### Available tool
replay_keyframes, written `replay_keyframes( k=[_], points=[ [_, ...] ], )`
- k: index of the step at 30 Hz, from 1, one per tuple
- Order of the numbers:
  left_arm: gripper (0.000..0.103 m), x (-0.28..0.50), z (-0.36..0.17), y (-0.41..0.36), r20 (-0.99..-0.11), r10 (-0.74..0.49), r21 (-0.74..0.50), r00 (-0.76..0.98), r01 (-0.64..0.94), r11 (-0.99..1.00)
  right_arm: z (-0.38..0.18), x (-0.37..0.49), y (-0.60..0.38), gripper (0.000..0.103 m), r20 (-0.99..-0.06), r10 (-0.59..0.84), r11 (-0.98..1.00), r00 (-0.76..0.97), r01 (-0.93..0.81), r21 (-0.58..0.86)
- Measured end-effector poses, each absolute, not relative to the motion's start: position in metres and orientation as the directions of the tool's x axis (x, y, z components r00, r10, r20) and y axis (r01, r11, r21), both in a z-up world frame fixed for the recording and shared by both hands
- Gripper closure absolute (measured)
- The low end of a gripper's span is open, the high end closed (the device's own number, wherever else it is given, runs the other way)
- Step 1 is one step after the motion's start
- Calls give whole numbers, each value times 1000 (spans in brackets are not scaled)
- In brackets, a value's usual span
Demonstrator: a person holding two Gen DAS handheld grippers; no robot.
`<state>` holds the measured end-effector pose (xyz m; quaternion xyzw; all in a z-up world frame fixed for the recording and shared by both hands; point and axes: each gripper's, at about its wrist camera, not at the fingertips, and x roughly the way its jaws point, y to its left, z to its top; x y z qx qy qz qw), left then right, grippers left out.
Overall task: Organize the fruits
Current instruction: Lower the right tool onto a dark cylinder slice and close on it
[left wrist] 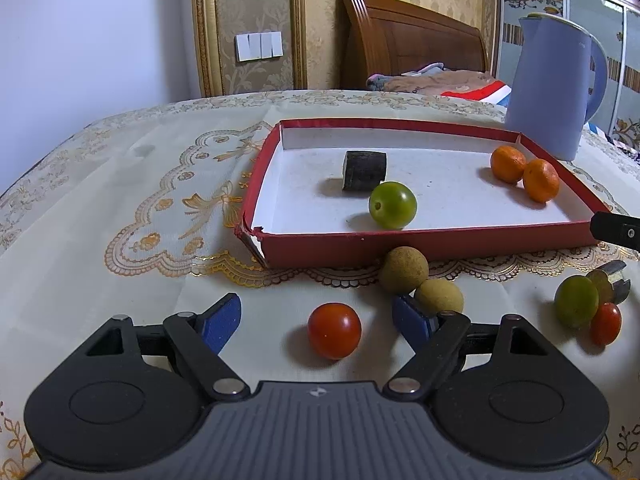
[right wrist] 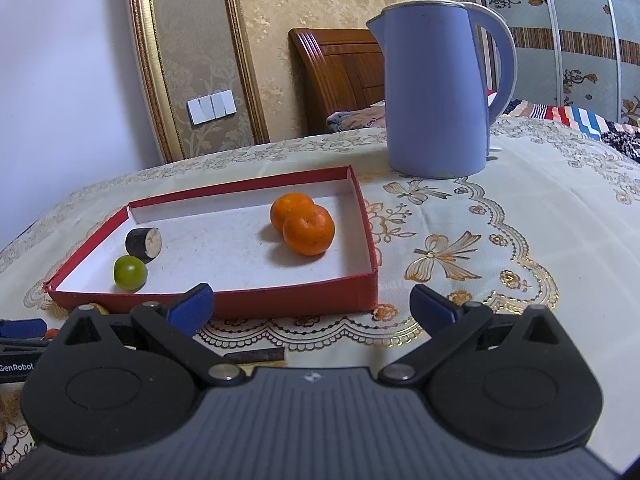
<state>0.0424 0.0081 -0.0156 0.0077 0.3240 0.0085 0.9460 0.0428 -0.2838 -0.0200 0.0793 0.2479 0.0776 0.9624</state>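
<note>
A red box (left wrist: pixel 420 242) with a white floor holds two oranges (left wrist: pixel 524 174), a green fruit (left wrist: pixel 392 205) and a dark cut chunk (left wrist: pixel 365 170). In front of it on the cloth lie a red tomato (left wrist: pixel 334 330), two tan longans (left wrist: pixel 420 280), and another green fruit (left wrist: pixel 576 301) beside a small tomato (left wrist: pixel 606 323). My left gripper (left wrist: pixel 318 320) is open, its pads either side of the red tomato. My right gripper (right wrist: pixel 312 310) is open and empty, just in front of the box (right wrist: pixel 280 300), which shows the oranges (right wrist: pixel 304 222).
A blue kettle (right wrist: pixel 436 88) stands behind the box at the right. A dark stick (right wrist: pixel 256 355) lies on the cloth under my right gripper. The table has an embroidered cream cloth (left wrist: pixel 120 184). A bed and wardrobe stand behind.
</note>
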Motion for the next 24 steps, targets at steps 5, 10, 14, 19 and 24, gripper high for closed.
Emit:
replay_keyframes(
  k=[5,10,14,19,24],
  points=[
    [19,42,-16,9,-613,23,22,790,-12,1000,-18,31,-294,0,-469,205,973,859,-125,196],
    [19,42,-16,9,-613,23,23,790,-12,1000,-23,11,-317,0,-497,190,979,847,-124,163],
    [19,42,-16,9,-613,24,23,790,-12,1000,-30,4,-331,0,-531,210,974,821,-130,185],
    [18,42,-16,9,-614,26,24,789,-14,1000,-29,7,-321,0,-530,253,964,809,-167,206],
    [18,43,-16,8,-614,26,24,789,-14,1000,-27,14,-294,11,-540,292,954,789,-200,224]
  ],
)
